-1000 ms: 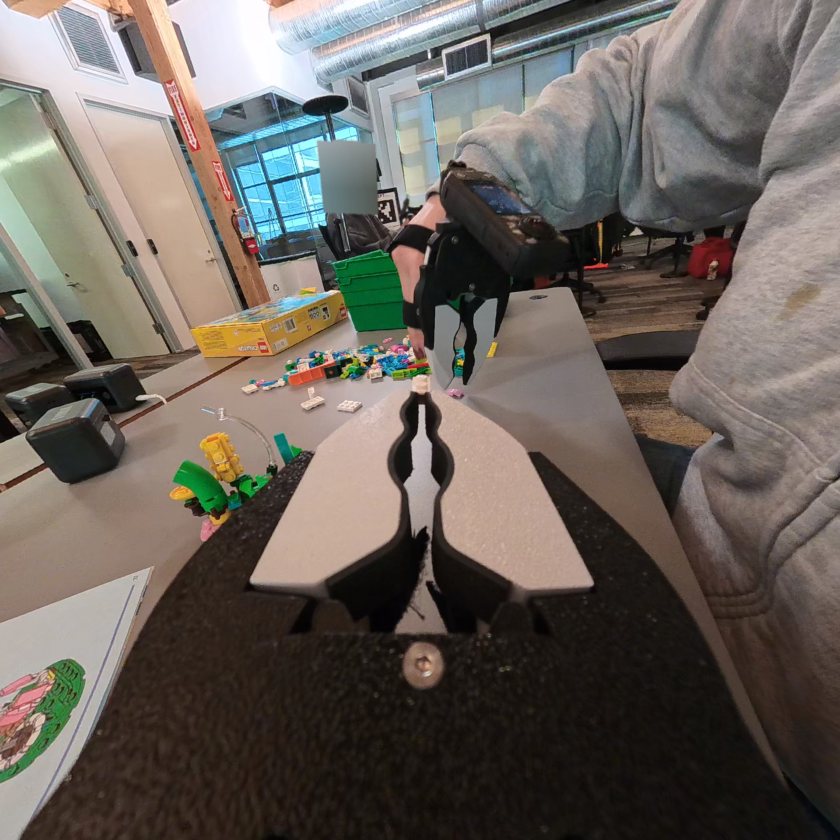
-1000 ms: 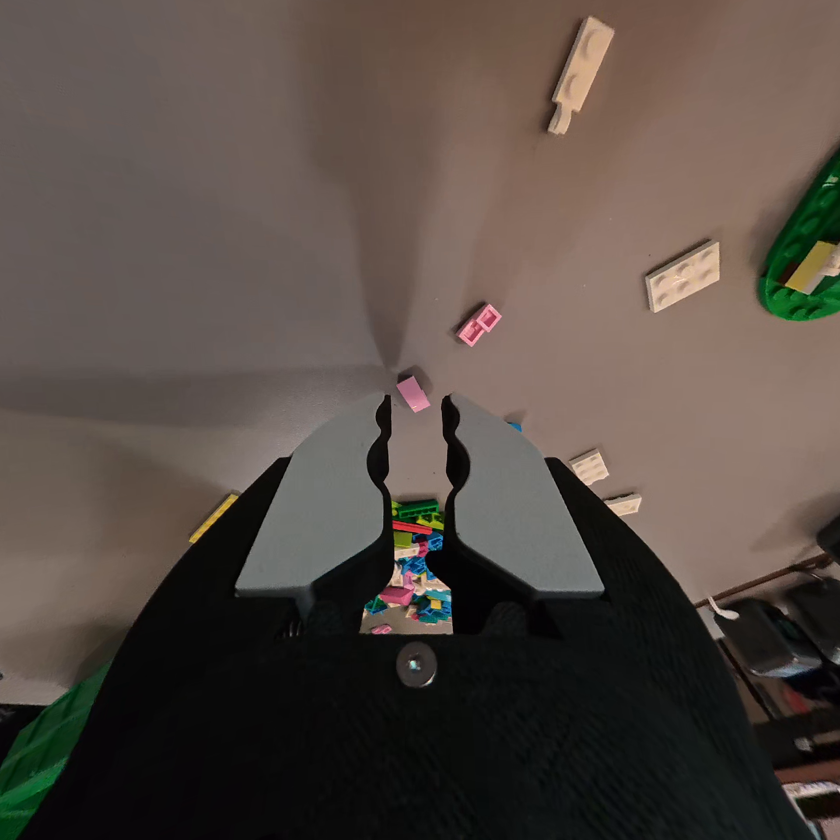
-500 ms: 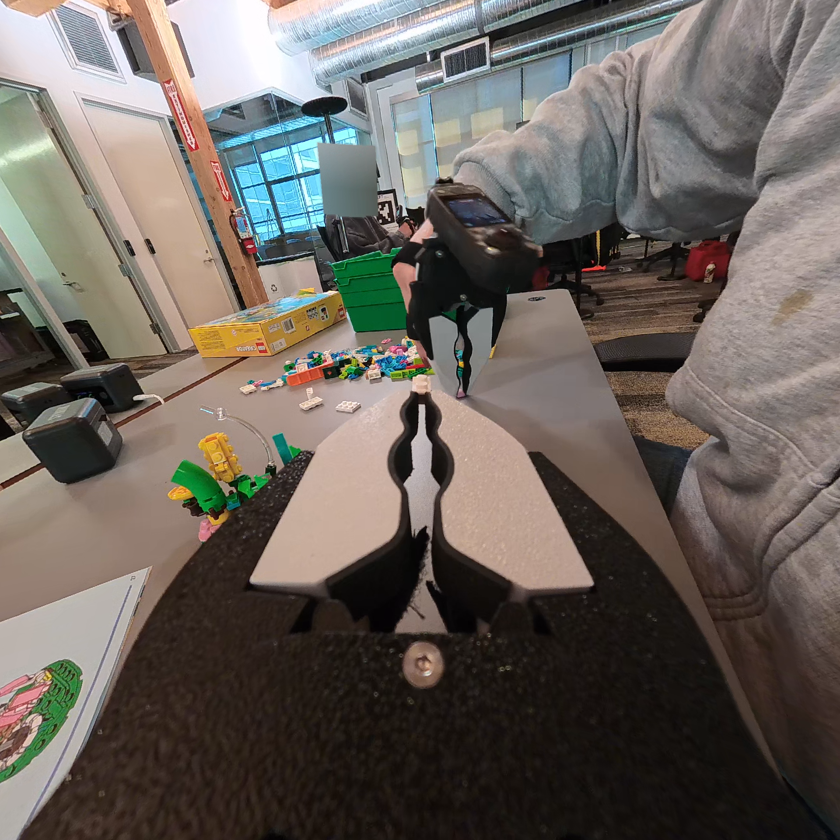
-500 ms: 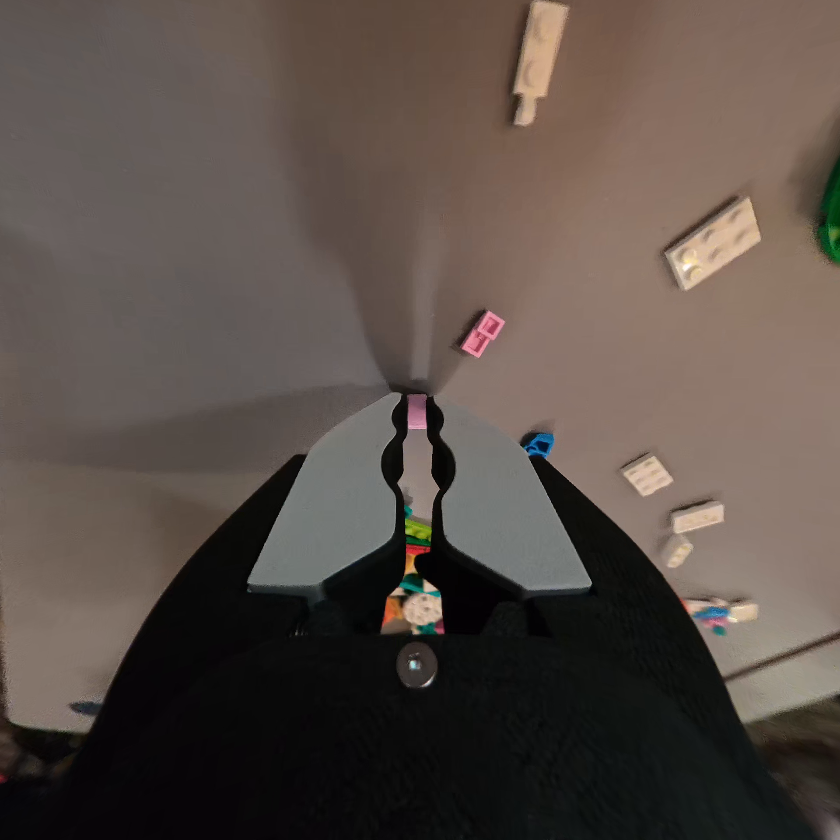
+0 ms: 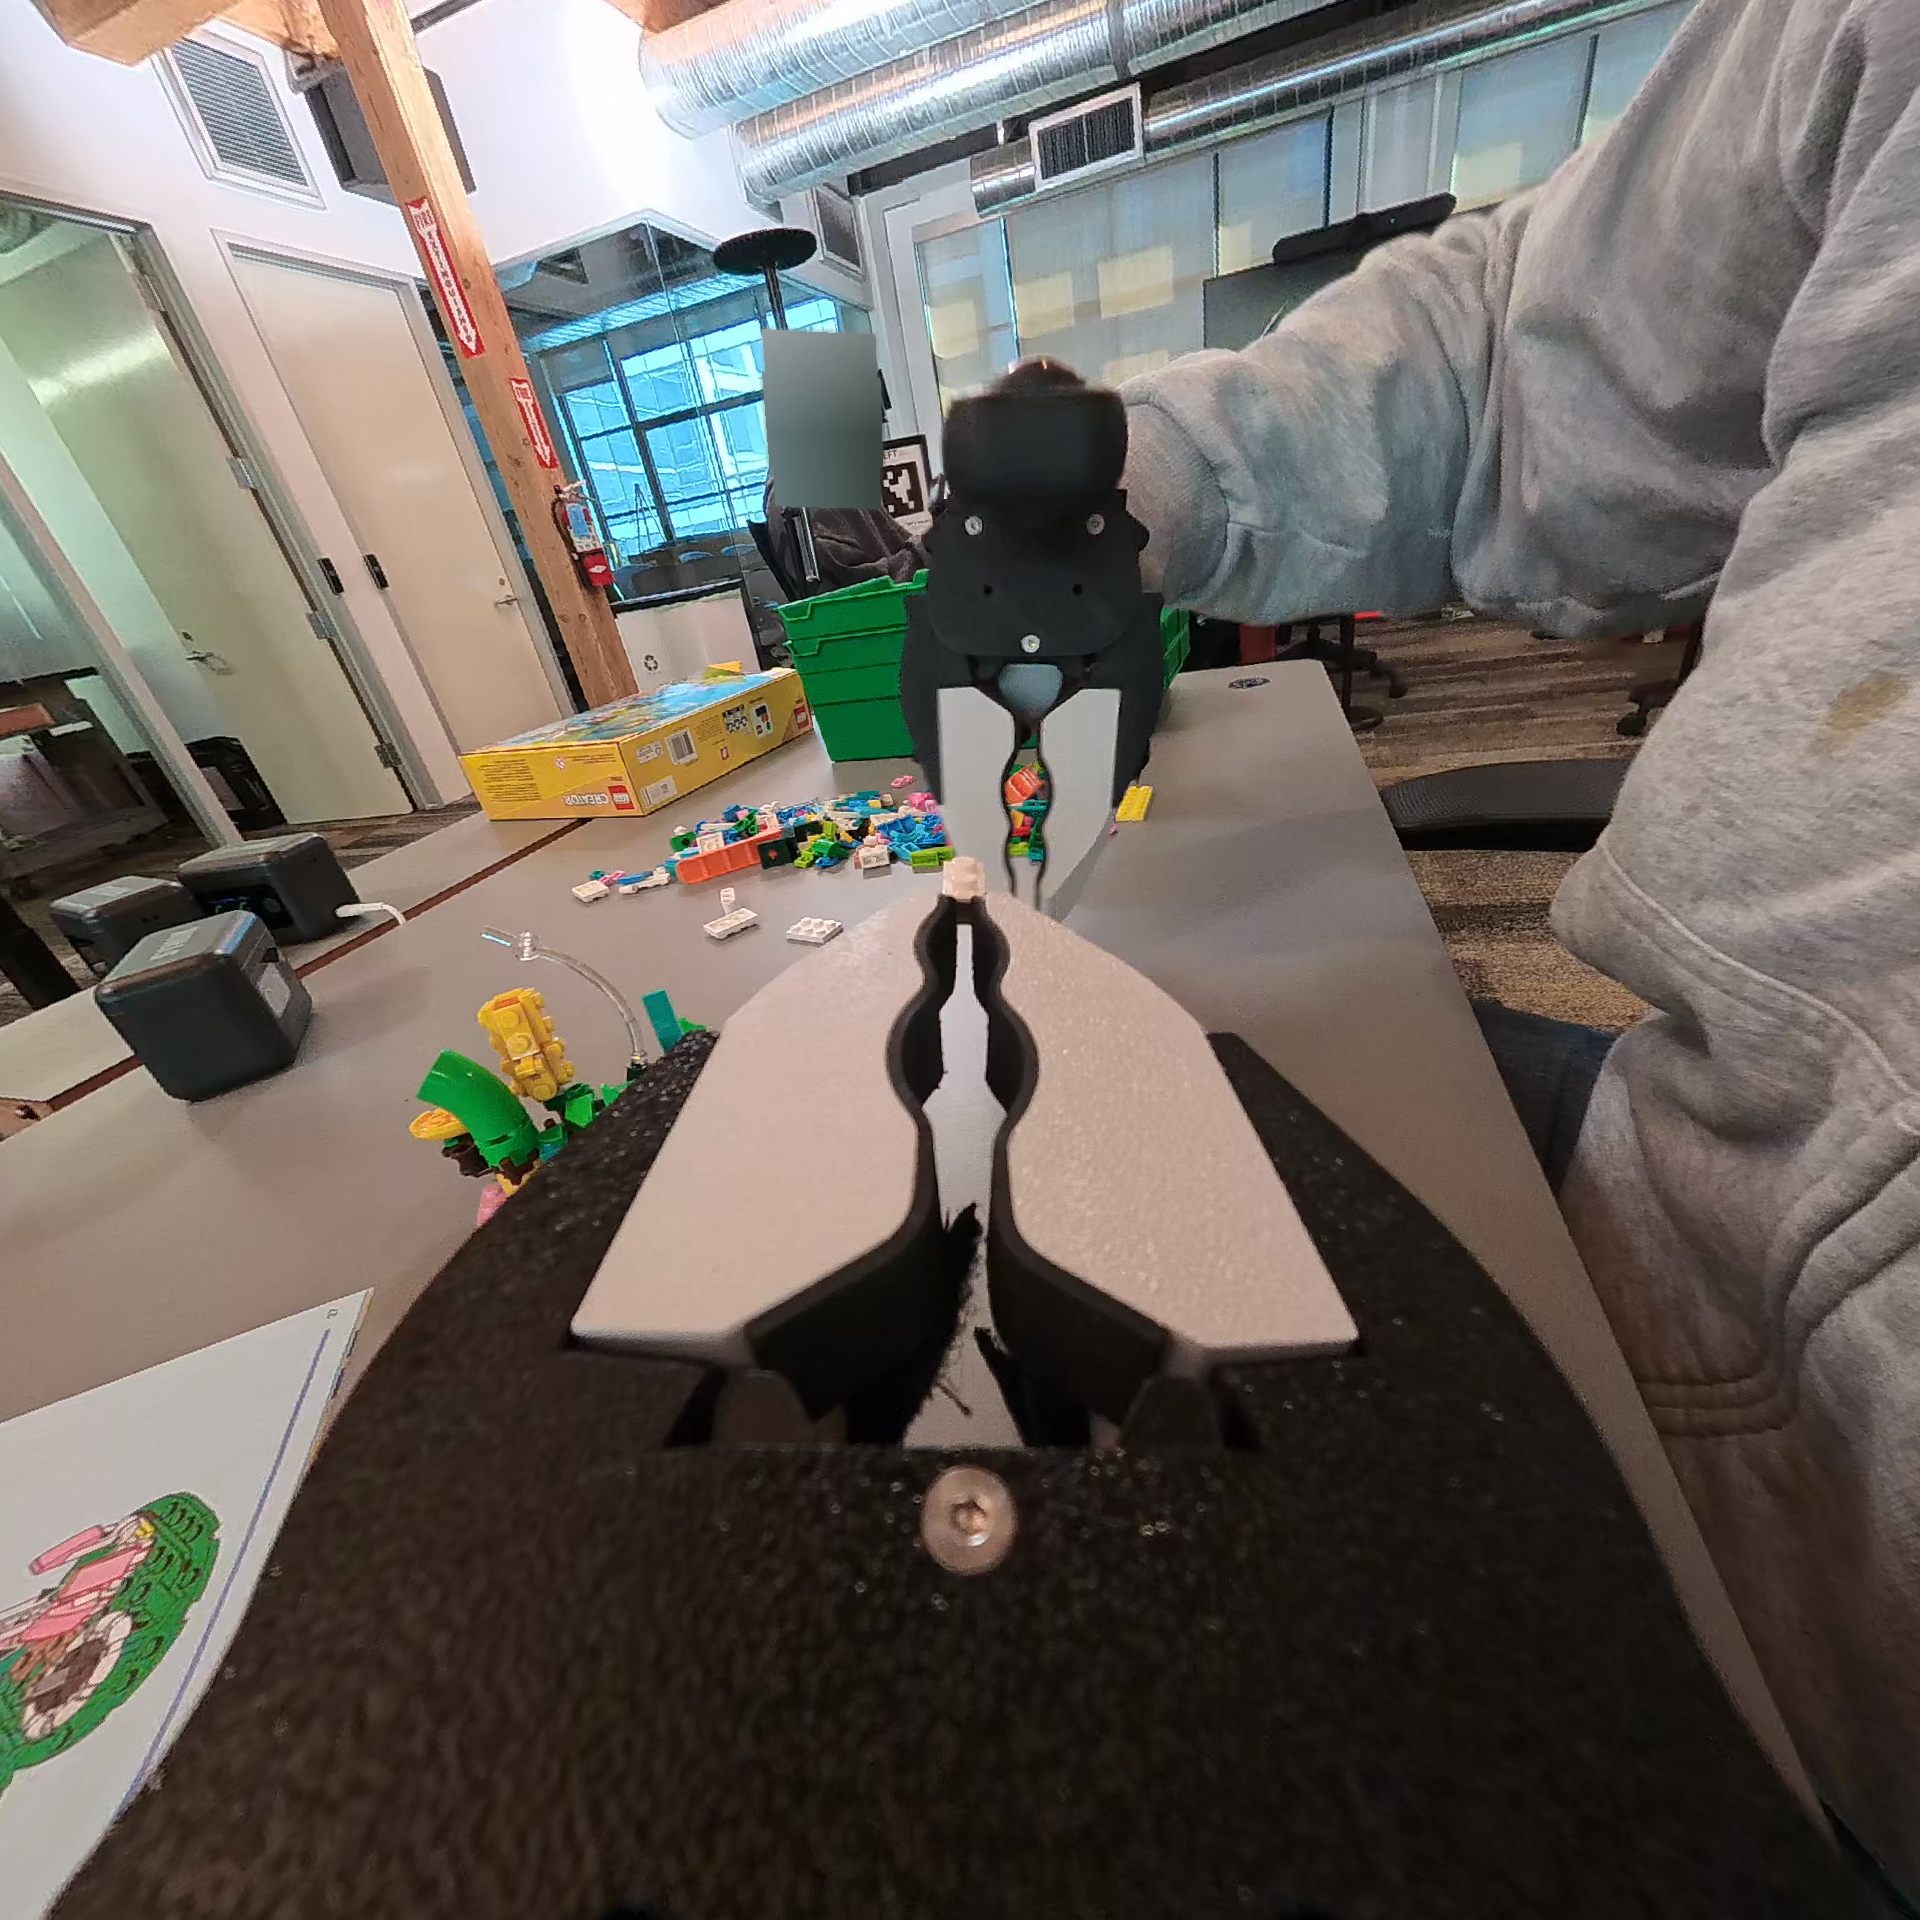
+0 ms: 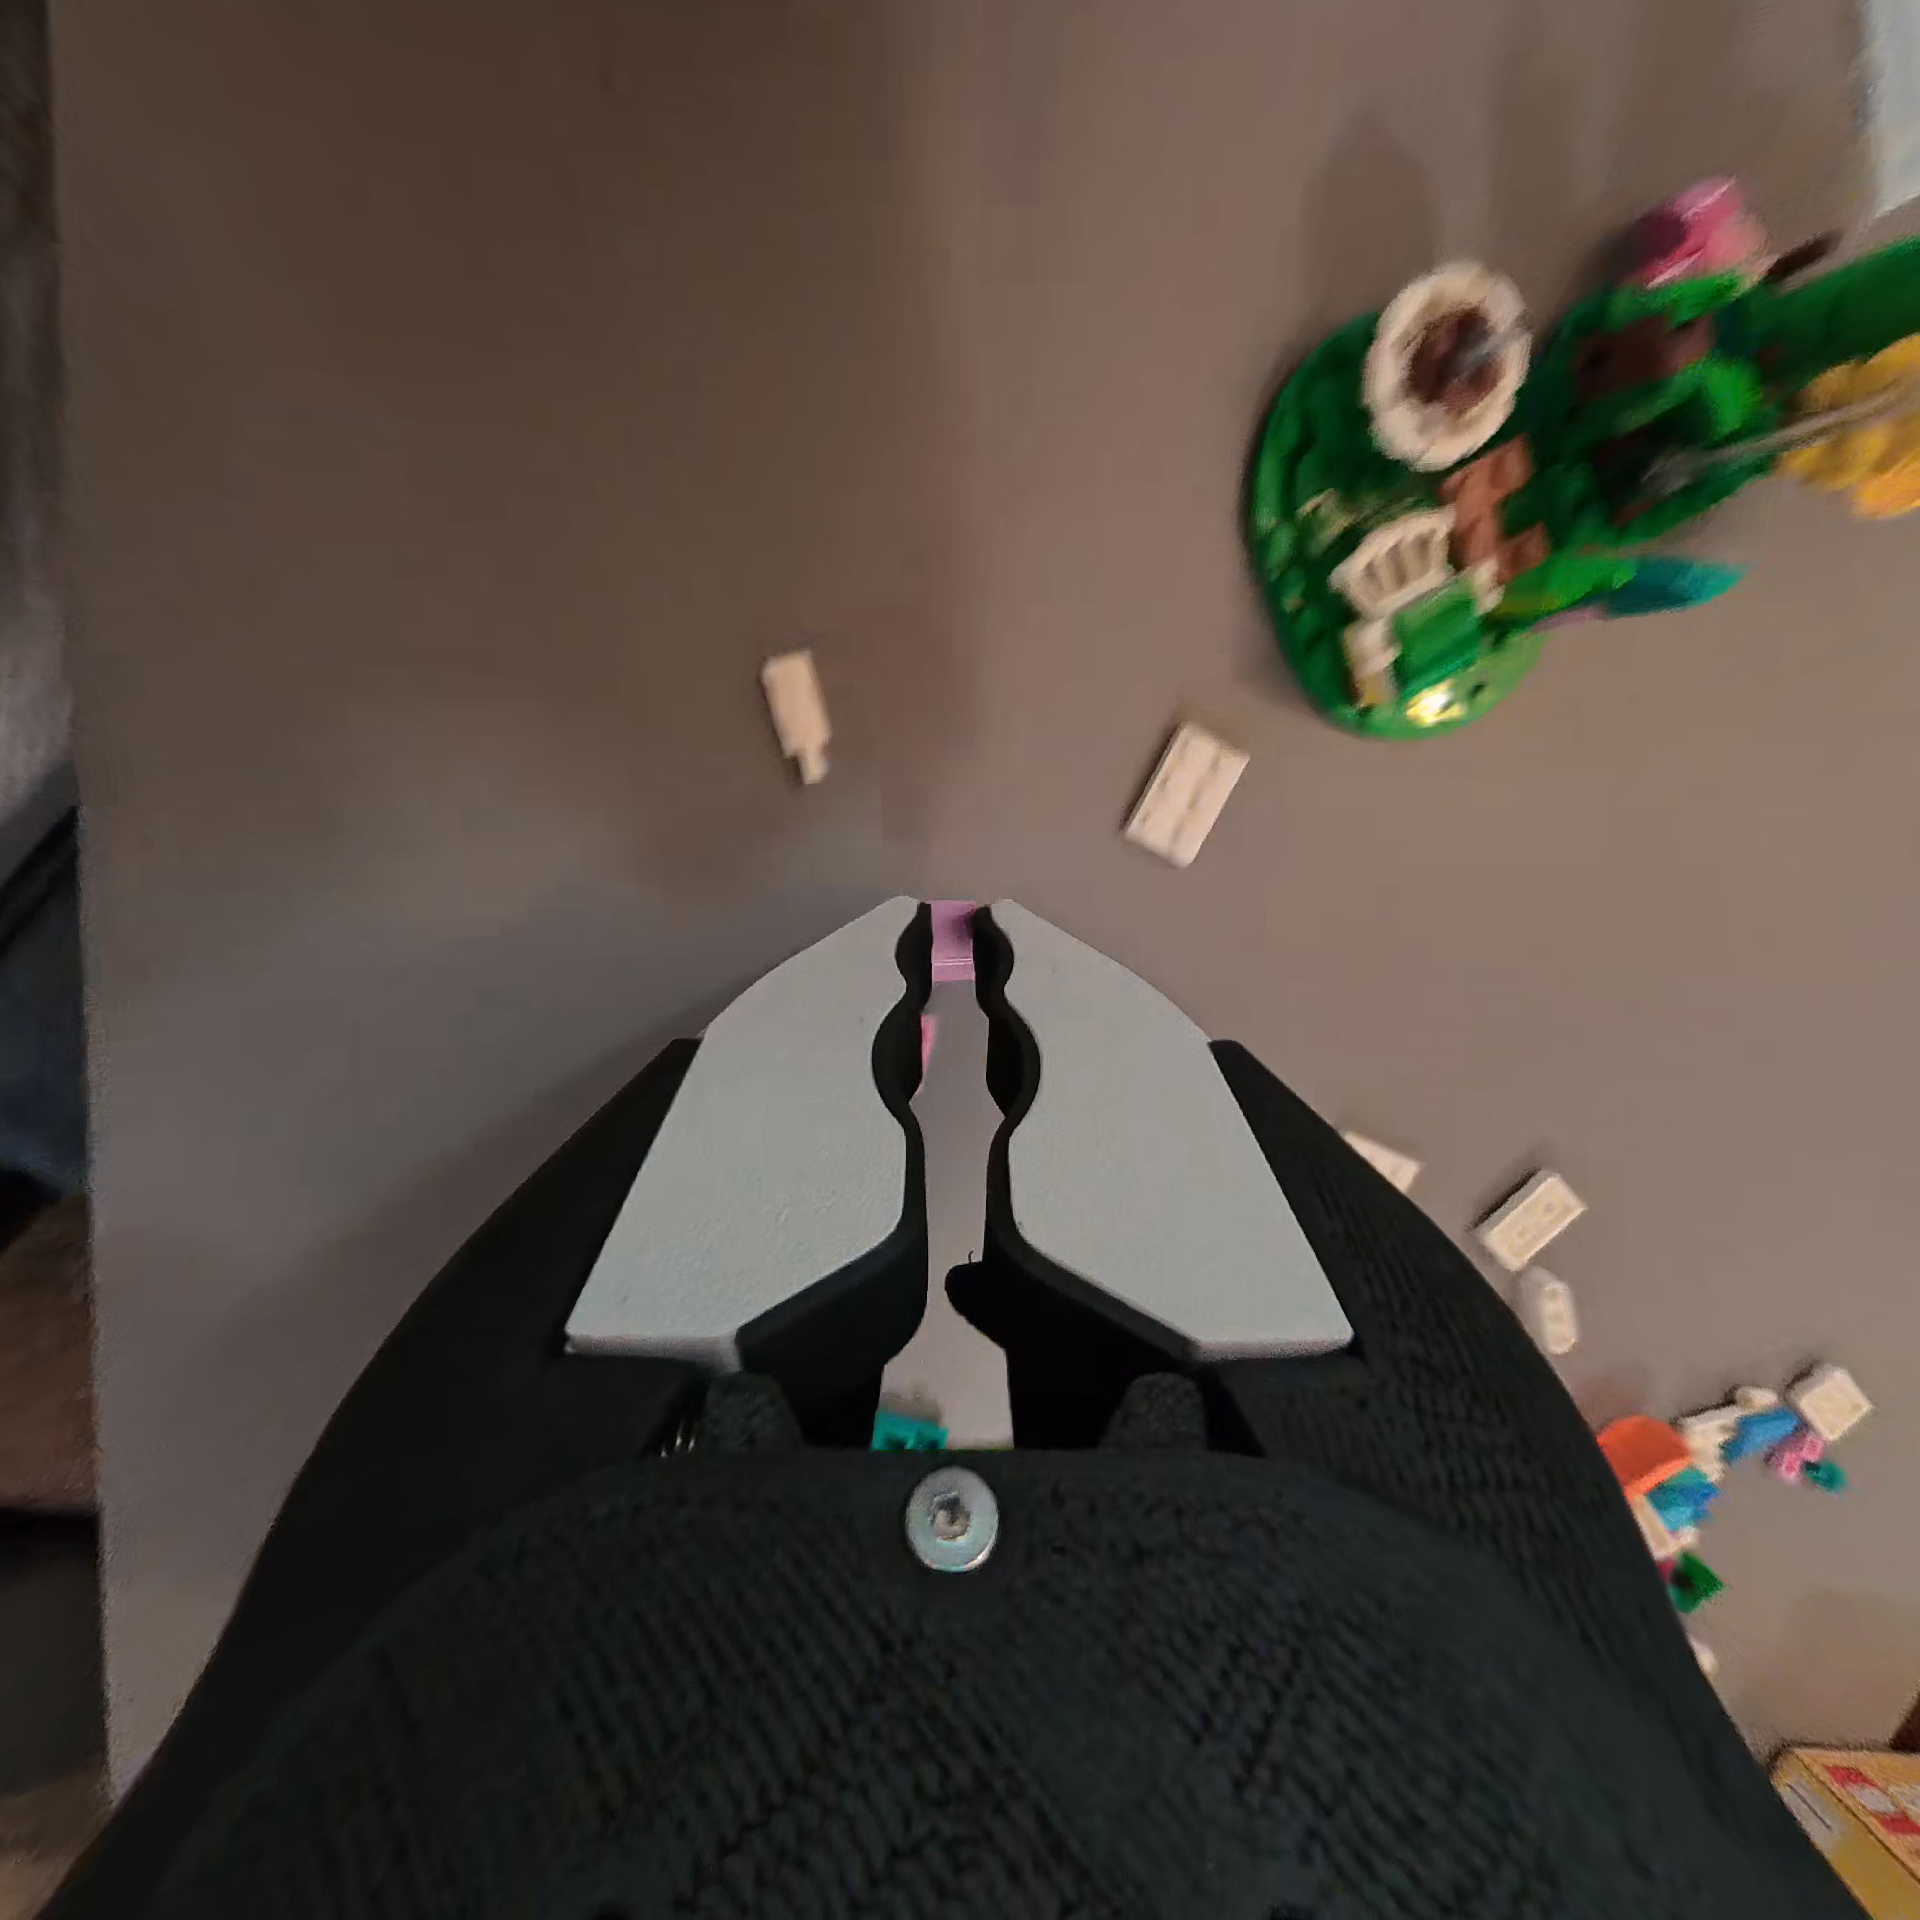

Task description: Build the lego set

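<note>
My left gripper (image 5: 962, 902) is shut on a small white brick (image 5: 963, 879) held at its tips above the grey table (image 5: 1247, 935). My right gripper (image 6: 954, 914) is shut on a small pink brick (image 6: 953, 943) and is lifted above the table; it also shows in the left wrist view (image 5: 1029, 873), facing me just beyond the white brick. The partly built green model (image 6: 1455, 499) with a white ring and brown parts sits at the upper right of the right wrist view, and to the left in the left wrist view (image 5: 520, 1091).
A pile of loose coloured bricks (image 5: 831, 831) lies mid-table, with white plates (image 6: 1184, 795) scattered near it. A yellow set box (image 5: 634, 753), green bins (image 5: 852, 665), dark grey boxes (image 5: 208, 1003) and an instruction sheet (image 5: 125, 1538) stand around. A person's grey sleeve (image 5: 1558, 416) fills the right. Left tips to right tips: about 15 cm.
My right gripper closed on the pink brick, lifted it off the table and swung toward the green model and the left gripper. My left gripper kept still with the white brick.
</note>
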The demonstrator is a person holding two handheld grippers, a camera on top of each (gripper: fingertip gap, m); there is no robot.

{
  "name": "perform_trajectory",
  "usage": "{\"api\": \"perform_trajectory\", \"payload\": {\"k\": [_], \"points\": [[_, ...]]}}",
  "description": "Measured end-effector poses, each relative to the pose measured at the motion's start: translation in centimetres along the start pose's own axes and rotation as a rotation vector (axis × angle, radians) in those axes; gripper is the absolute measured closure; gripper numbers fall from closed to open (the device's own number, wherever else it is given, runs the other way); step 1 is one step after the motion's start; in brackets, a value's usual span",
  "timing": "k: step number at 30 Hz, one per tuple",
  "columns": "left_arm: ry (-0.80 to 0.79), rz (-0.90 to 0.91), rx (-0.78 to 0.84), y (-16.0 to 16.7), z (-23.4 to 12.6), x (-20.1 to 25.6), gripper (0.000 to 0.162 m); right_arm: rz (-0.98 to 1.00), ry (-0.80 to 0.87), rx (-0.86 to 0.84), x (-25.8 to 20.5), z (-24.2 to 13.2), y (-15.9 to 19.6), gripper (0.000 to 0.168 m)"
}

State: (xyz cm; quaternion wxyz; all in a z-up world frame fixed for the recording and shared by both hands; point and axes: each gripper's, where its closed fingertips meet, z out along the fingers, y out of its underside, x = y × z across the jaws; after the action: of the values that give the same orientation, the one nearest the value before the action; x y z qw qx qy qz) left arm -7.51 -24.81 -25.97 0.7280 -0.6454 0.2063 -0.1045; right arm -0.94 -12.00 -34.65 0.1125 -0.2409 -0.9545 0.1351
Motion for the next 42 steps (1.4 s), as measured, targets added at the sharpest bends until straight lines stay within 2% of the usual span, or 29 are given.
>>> {"api": "perform_trajectory", "payload": {"k": [1,4,10,42], "points": [[0.0,0.002,-0.001,0.0,0.0,0.0,0.16,0.007,0.037,0.013,0.7,0.2,-0.9,0.162],[0.0,0.006,-0.004,0.0,0.0,0.0,0.16,0.025,0.101,0.034,2.1,1.0,-3.2,0.162],[0.002,0.018,-0.011,0.1,0.1,0.1,0.16,-0.017,0.065,0.048,1.6,3.2,-5.9,0.162],[0.006,0.017,-0.016,0.2,0.4,-0.2,0.16,0.018,0.026,0.038,1.0,4.3,-6.2,0.162]]}}
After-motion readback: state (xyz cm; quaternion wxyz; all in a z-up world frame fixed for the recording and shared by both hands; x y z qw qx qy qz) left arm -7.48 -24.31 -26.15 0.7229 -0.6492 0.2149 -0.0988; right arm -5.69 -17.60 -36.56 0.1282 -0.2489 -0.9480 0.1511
